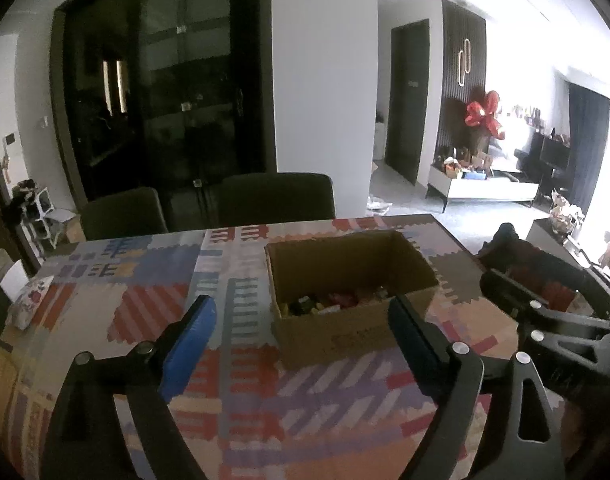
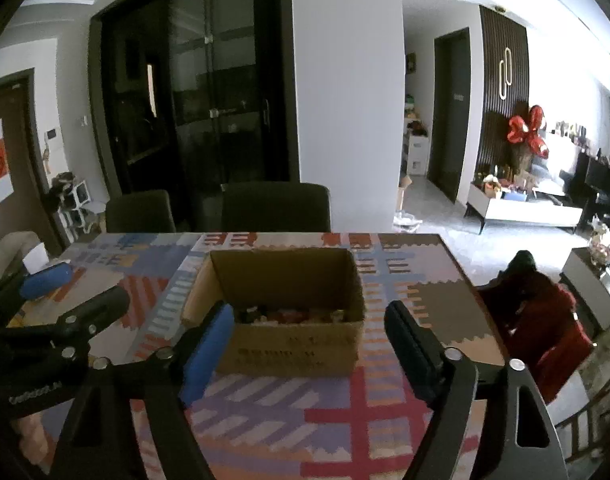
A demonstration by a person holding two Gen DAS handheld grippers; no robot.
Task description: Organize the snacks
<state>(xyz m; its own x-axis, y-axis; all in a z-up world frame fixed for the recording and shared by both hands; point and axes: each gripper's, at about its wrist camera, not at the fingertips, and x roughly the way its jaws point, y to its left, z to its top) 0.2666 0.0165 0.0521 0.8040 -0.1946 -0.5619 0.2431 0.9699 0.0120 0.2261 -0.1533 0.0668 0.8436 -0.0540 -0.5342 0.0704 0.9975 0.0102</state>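
An open cardboard box (image 1: 347, 332) stands on the patterned tablecloth, and it also shows in the right wrist view (image 2: 293, 350). Several small snacks (image 1: 325, 304) lie in its bottom; they also show in the right wrist view (image 2: 289, 315). My left gripper (image 1: 301, 332) is open and empty, held just in front of the box. My right gripper (image 2: 305, 340) is open and empty, its fingers on either side of the box's near wall. The right gripper also shows at the right of the left wrist view (image 1: 545, 308).
The table (image 1: 241, 412) carries a colourful patchwork cloth. A tissue box (image 1: 25, 304) sits at its left edge. Two dark chairs (image 1: 275, 200) stand behind the table. A person in red (image 2: 545, 320) sits low beside the table's right edge.
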